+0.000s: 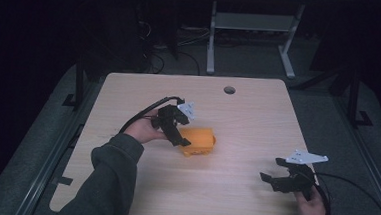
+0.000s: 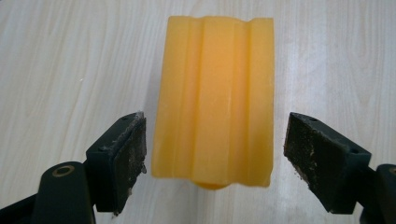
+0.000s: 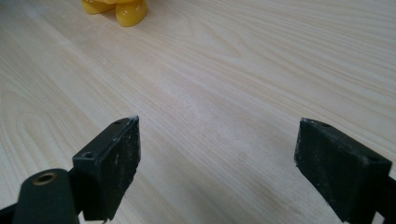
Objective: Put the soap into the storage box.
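Observation:
An orange ridged block lies on the wooden table, a little left of its middle. My left gripper reaches over the block's left end from the left. In the left gripper view the block sits between the two black pads, which stand apart on either side of its near end without pressing it. My right gripper hovers near the table's front right corner, open, with bare wood between its jaws. A corner of the orange block shows far off in the right gripper view.
A round cable hole sits near the table's far edge. Beyond the table stand a white desk frame and loose cables on the dark floor. Black cables trail from both grippers over the table edges.

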Demonstrator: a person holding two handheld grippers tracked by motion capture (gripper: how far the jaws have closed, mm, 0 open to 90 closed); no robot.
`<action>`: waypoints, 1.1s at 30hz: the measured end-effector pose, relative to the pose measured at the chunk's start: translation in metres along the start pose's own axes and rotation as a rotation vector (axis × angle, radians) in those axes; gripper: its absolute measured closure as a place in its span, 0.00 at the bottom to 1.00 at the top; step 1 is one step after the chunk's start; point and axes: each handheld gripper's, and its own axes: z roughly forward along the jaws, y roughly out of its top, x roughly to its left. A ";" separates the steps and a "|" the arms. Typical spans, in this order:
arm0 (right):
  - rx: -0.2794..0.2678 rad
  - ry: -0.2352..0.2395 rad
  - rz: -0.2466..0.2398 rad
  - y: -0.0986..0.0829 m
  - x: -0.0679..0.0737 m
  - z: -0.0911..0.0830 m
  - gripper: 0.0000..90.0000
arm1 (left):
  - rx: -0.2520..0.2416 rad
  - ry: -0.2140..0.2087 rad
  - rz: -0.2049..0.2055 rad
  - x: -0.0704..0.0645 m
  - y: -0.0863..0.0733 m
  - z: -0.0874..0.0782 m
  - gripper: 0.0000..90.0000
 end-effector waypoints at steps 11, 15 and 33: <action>0.005 -0.009 0.005 -0.001 -0.001 0.000 0.15 | -0.035 0.031 -0.025 -0.010 -0.018 -0.013 0.23; 0.008 -0.013 0.005 -0.001 -0.002 0.000 0.16 | -0.037 0.038 -0.033 -0.013 -0.025 -0.014 0.23; 0.010 -0.026 0.008 -0.001 -0.002 0.001 0.15 | -0.040 0.052 -0.070 -0.029 -0.052 -0.025 0.23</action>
